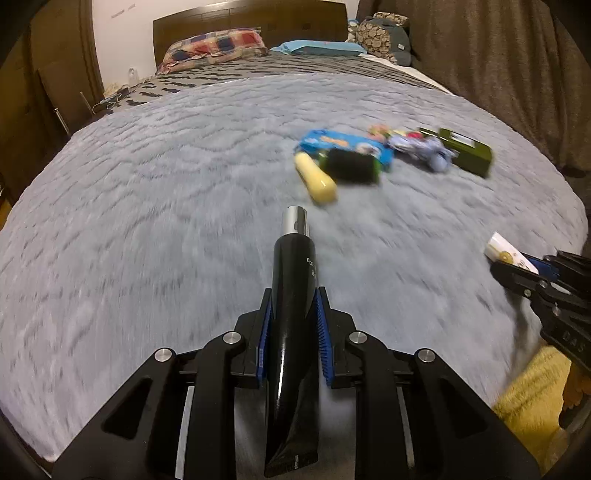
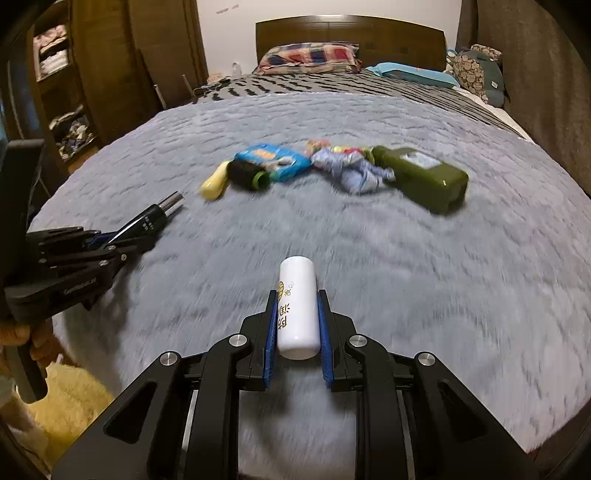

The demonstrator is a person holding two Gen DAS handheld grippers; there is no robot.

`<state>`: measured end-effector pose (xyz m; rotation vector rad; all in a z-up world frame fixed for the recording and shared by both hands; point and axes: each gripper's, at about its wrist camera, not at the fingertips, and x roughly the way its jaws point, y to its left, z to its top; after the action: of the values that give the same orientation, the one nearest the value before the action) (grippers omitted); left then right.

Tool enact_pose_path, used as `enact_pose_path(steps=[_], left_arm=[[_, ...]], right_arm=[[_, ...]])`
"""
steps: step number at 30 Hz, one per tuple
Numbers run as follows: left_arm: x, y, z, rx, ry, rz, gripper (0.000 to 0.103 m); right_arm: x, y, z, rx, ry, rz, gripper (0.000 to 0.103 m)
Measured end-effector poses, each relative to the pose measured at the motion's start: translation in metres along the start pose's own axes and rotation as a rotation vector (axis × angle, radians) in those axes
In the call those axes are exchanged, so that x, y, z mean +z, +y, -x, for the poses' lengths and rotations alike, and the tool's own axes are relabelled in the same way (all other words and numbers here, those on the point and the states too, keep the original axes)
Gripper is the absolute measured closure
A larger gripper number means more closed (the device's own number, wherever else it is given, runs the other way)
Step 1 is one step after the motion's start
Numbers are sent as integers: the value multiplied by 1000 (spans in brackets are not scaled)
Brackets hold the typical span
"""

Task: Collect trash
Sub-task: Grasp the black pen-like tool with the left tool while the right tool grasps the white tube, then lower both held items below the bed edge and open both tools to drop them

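My left gripper is shut on a black tube with a silver cap, held above the grey fluffy blanket. It also shows in the right wrist view. My right gripper is shut on a white bottle, seen at the right edge of the left wrist view. On the blanket ahead lie a yellow tube, a black container with a green cap, a blue snack wrapper, a crumpled blue-white wrapper and a dark green bottle.
The bed has a wooden headboard, a plaid pillow and a blue pillow. A wooden wardrobe stands at left, a brown curtain at right. A yellow rug lies by the bed's near edge.
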<state>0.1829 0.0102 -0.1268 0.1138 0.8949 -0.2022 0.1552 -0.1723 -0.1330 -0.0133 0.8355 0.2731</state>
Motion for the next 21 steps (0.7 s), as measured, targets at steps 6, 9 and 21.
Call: enact_pose_path(steps=[6, 9, 21], left_arm=[[-40, -13, 42, -28, -45, 2, 83], [-63, -26, 64, -32, -73, -21, 83], [-132, -56, 100, -145, -72, -1, 83]], right_arm=[[-26, 2, 33, 25, -32, -23, 82], [-38, 7, 52, 19, -61, -13, 82], [-97, 21, 85, 52, -51, -36, 82]])
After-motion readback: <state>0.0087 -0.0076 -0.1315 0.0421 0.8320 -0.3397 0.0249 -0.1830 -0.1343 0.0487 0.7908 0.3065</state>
